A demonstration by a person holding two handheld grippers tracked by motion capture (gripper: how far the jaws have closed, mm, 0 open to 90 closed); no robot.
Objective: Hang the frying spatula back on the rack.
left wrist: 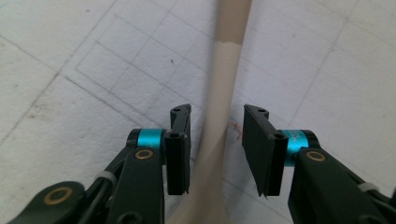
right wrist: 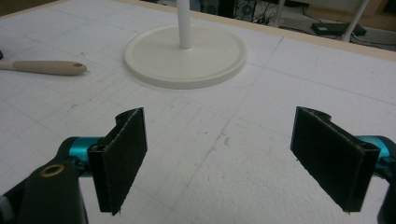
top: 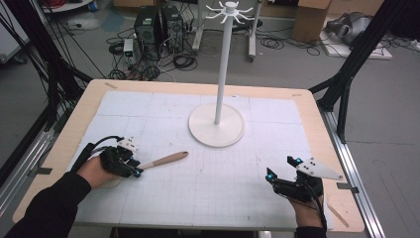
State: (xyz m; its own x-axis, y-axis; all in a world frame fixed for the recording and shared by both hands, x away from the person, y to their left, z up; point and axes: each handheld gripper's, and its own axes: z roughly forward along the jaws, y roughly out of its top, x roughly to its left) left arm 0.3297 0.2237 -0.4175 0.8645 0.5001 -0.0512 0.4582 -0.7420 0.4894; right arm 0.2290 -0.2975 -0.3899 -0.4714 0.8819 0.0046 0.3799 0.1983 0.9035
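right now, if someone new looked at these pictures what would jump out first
The tall white stand, a thin pole on a round base topped with hooks, rises from the middle of the table. At the near left, the left gripper straddles the handle of a beige utensil lying flat, jaws not yet closed. The right gripper waits open at the near right.

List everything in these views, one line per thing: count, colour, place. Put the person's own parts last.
table: one, light wood rim, under the mat.
grid mat: one, white, covering the table top.
stand: one, white, round base and tall pole with hooks on top, centre far side of the mat.
utensil: one, beige with a wooden handle, lying on the mat at left, between the left gripper's fingers.
computer towers: two, black, on the floor beyond the table.
left gripper: one, black, open around the utensil.
right gripper: one, black, open, near right.
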